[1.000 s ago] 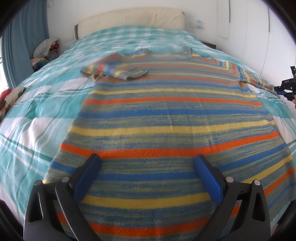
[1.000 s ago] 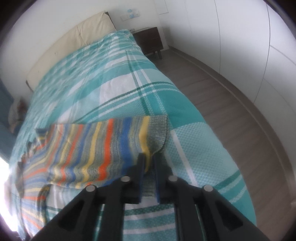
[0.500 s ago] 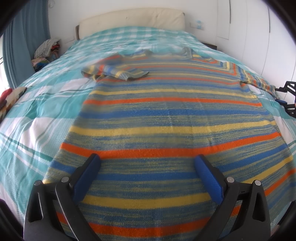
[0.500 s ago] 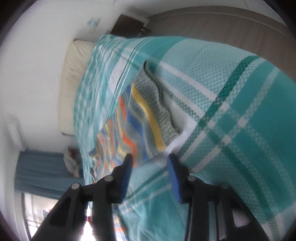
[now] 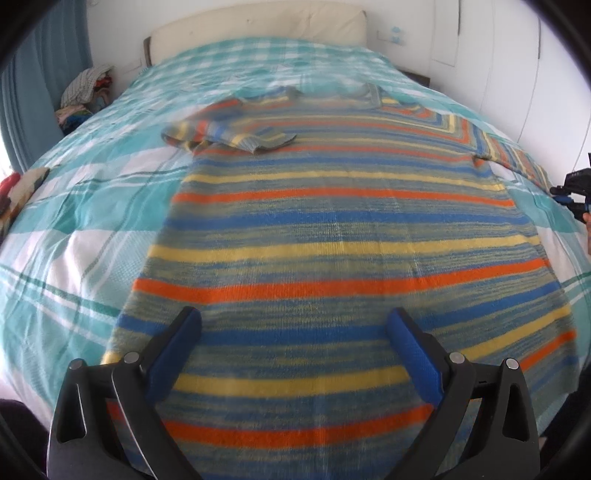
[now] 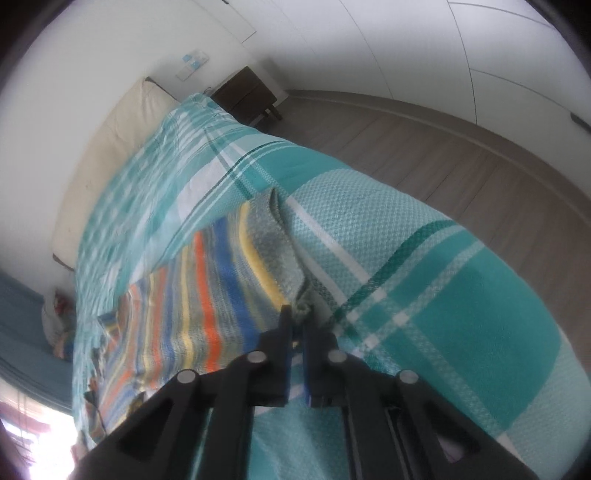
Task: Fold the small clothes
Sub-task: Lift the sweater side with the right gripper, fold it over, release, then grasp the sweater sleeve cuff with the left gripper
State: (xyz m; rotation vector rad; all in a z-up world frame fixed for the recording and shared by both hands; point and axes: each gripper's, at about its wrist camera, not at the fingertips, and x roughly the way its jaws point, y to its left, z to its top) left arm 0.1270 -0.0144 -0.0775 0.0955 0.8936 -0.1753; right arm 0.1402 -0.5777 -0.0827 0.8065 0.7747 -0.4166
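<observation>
Closed again on sweater cuff (image 6: 301, 308): right gripper (image 6: 298, 314), pinching it at fingertips. Left gripper (image 5: 293, 326) wide apart, empty, above sweater (image 5: 332, 258).

A wide bed carries a teal and white plaid bedspread (image 5: 92, 206) that covers it right to the edges. At the far end a cream padded headboard (image 5: 258, 26) stands against the white wall. Beside the bed's far left corner, next to a blue curtain (image 5: 22, 92), a heap of mixed laundry (image 5: 86, 96) is piled up. A patterned red and cream cushion (image 5: 16, 192) pokes in at the bed's left edge. By the far right corner a dark wooden nightstand (image 6: 245, 98) stands on grey-brown plank flooring (image 6: 461, 162), beneath a small wall switch plate (image 6: 192, 62). White wardrobe panels (image 6: 424, 48) line the wall past the floor.
</observation>
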